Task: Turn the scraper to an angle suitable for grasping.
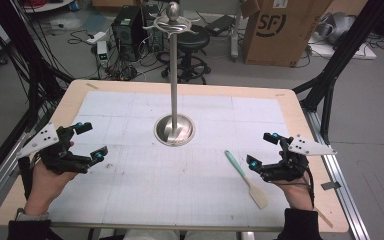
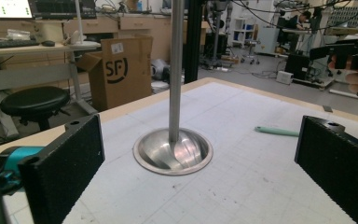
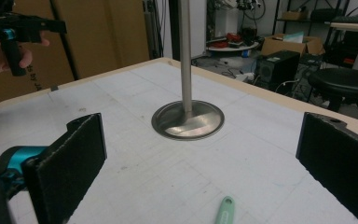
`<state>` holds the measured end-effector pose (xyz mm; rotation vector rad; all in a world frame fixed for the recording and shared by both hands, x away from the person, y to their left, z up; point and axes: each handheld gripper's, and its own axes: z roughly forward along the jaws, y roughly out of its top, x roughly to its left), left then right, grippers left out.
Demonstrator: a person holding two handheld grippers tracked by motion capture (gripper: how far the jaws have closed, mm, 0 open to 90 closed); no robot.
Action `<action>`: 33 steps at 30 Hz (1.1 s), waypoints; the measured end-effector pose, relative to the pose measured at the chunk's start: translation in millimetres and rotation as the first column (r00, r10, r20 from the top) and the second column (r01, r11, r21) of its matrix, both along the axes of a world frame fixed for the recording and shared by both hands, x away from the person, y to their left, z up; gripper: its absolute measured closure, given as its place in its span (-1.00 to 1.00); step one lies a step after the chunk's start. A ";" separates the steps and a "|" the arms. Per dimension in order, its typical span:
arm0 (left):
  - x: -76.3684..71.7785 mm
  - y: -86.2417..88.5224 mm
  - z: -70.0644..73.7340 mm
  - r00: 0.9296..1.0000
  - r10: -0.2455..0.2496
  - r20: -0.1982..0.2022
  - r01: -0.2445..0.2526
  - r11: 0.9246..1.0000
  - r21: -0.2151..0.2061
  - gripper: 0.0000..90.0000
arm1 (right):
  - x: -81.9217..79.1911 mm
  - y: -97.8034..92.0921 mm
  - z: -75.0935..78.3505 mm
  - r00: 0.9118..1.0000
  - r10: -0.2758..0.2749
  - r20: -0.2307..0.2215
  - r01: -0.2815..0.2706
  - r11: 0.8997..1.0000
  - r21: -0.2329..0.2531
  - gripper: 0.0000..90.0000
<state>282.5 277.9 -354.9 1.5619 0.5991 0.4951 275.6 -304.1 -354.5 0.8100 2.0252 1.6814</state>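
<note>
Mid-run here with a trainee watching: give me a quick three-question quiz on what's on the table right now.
1. True or false: the spatula leans against the metal stand.
2. Which gripper is nearer the spatula: A left gripper, B right gripper?
3. Fill in: both grippers' jaws are ____.

Key: 1 false, it lies flat on the white mat, apart from the stand. 2 B. 3 open, holding nothing.

Your left tool [image 2: 200,168] stands with its two black jaws wide apart, nothing between them. Ahead on the white gridded worktop [image 2: 242,186] sits the round steel-based pole stand [image 2: 173,150], a mint-green spatula handle [image 2: 276,131] to its right.
</note>
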 end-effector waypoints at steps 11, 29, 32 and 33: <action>2.9 -2.1 -4.2 1.000 0.003 -0.013 -0.003 1.000 0.002 -0.96 | 4.3 -2.4 -13.0 0.998 -0.007 -0.056 0.004 0.999 -0.045 -0.79; 1.5 -8.5 -6.5 1.000 -0.013 -0.023 0.013 1.000 0.018 -0.96 | 27.1 6.9 -62.6 0.955 -0.155 -0.253 0.092 0.965 -0.245 1.00; 0.5 -8.1 -8.3 1.000 -0.008 -0.025 0.008 1.000 0.017 -0.96 | 32.5 12.0 -69.0 0.949 -0.154 -0.276 0.074 0.957 -0.281 1.00; 0.3 -8.6 -9.5 1.000 -0.006 -0.027 0.006 1.000 0.015 -0.96 | 33.9 14.2 -70.5 0.946 -0.154 -0.284 0.068 0.954 -0.292 1.00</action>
